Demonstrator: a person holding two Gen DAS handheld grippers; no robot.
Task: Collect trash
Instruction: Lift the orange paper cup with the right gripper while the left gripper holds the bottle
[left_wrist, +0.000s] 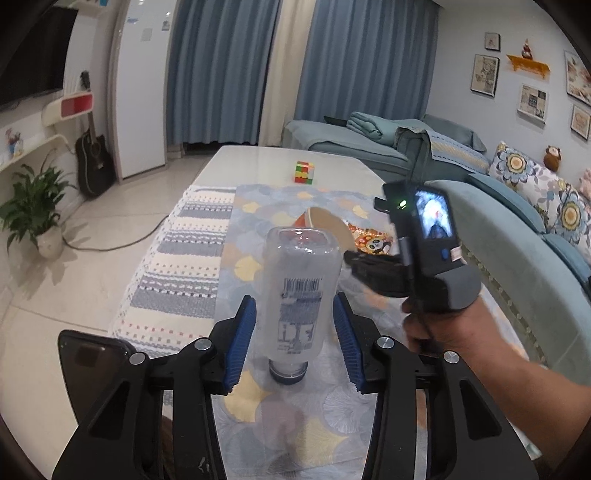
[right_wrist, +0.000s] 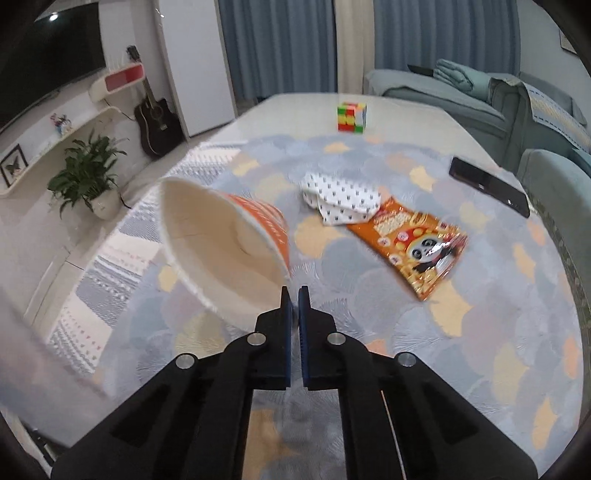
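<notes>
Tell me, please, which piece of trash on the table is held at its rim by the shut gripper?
The orange paper cup, tipped sideways in the right gripper; the panda snack wrapper lies flat, untouched.

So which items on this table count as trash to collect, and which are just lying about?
Trash:
- plastic bottle
- paper cup
- snack wrapper

Lying about:
- puzzle cube
- phone
- patterned cloth, unclear which

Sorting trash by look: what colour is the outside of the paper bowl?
Orange with pale stripes on the bowl, cream inside; clearest in the right wrist view.
</notes>
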